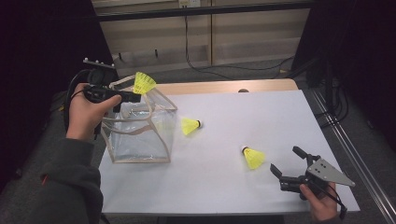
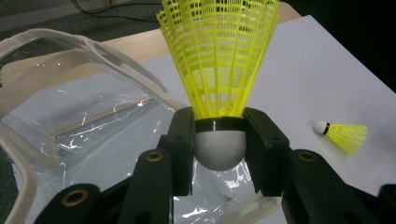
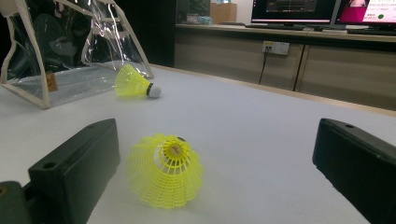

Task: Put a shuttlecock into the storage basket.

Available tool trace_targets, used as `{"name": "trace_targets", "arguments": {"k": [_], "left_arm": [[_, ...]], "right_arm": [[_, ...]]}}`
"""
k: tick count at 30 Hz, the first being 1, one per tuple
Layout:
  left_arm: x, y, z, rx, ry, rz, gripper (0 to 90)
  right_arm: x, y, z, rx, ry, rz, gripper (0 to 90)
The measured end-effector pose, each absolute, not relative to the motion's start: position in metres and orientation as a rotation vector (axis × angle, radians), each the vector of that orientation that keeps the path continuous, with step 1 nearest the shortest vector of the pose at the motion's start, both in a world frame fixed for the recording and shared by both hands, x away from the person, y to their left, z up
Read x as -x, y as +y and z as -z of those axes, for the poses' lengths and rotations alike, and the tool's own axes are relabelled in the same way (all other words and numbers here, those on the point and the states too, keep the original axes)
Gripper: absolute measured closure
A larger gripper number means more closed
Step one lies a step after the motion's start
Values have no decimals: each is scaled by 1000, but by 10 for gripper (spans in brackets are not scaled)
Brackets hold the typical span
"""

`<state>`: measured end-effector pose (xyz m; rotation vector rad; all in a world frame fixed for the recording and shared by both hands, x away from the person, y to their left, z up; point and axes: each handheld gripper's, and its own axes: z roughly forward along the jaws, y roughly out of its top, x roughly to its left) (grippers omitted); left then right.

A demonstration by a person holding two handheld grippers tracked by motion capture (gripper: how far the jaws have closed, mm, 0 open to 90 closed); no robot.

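- At far left, left gripper [image 1: 127, 97] is held over the clear bag's [image 1: 140, 135] open top, fingers [image 2: 183, 144] clamped on the white cork of a yellow shuttlecock [image 1: 144, 83], skirt pointing up.
- Clear bag with beige trim stands on the white surface [image 1: 224, 182], left side, mouth open.
- Second shuttlecock [image 1: 190, 126] lies on its side just right of the bag, cork pointing right.
- Third shuttlecock [image 1: 253, 157] lies further right, near the right gripper, cork toward the bag.
- Right gripper [image 1: 287, 164] sits low at the surface's near right, fingers [image 3: 74, 172] wide apart, third shuttlecock just ahead between them, not touching.
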<state>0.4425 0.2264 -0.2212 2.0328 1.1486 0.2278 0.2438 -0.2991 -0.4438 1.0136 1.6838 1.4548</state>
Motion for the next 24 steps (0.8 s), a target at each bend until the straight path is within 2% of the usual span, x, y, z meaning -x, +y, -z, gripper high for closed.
{"name": "trace_targets", "arguments": {"k": [24], "left_arm": [[-454, 233, 227, -2011, 1210, -261, 650]], "right_arm": [[-244, -299, 444, -1013, 1686, -1455, 7]]}}
